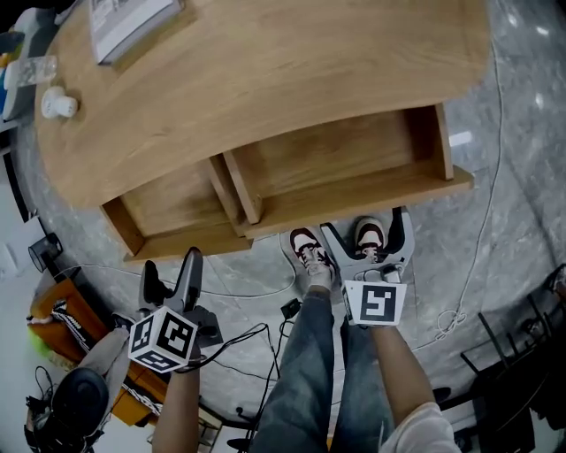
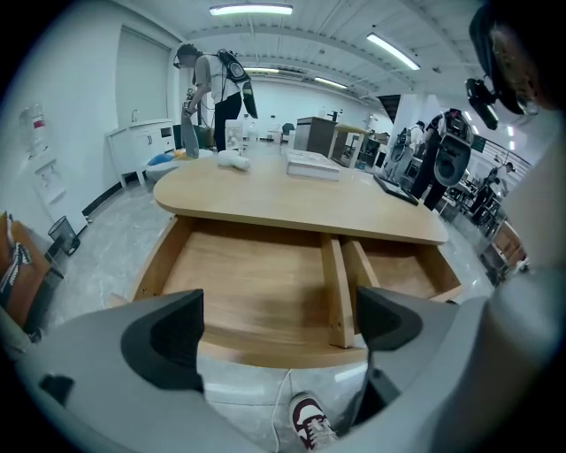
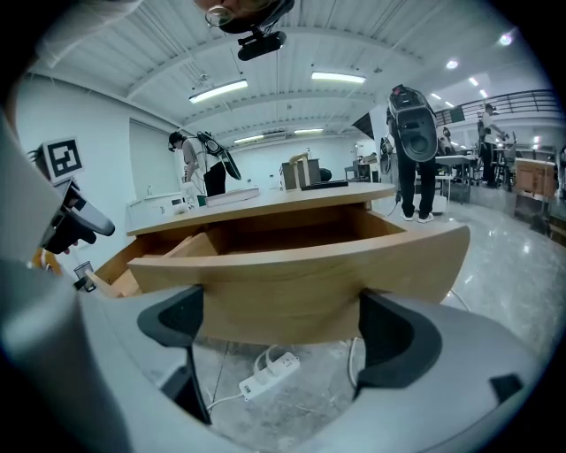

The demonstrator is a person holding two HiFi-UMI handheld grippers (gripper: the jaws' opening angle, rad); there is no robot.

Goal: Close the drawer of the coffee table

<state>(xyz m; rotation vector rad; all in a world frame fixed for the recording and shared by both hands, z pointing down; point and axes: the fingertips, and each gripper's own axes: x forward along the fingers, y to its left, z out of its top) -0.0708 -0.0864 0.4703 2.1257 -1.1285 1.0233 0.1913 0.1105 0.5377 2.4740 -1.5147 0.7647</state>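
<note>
The oval wooden coffee table (image 1: 265, 62) has two drawers pulled out side by side. The left drawer (image 1: 177, 217) and the right drawer (image 1: 354, 168) both look empty. My left gripper (image 1: 171, 274) hangs open just short of the left drawer's front, holding nothing. In the left gripper view the left gripper (image 2: 279, 332) looks down into both drawers (image 2: 256, 292). My right gripper (image 1: 364, 237) is open and low, in front of the right drawer. In the right gripper view the right gripper (image 3: 279, 332) faces the curved drawer front (image 3: 301, 274) at close range, not touching it.
A book (image 1: 128, 22) and a small white object (image 1: 60, 104) lie on the tabletop. My shoes (image 1: 309, 252) stand by the drawers. A power strip (image 3: 270, 373) and cables lie on the marble floor. An orange bag (image 1: 66, 314) sits at the left. People (image 2: 212, 88) stand in the background.
</note>
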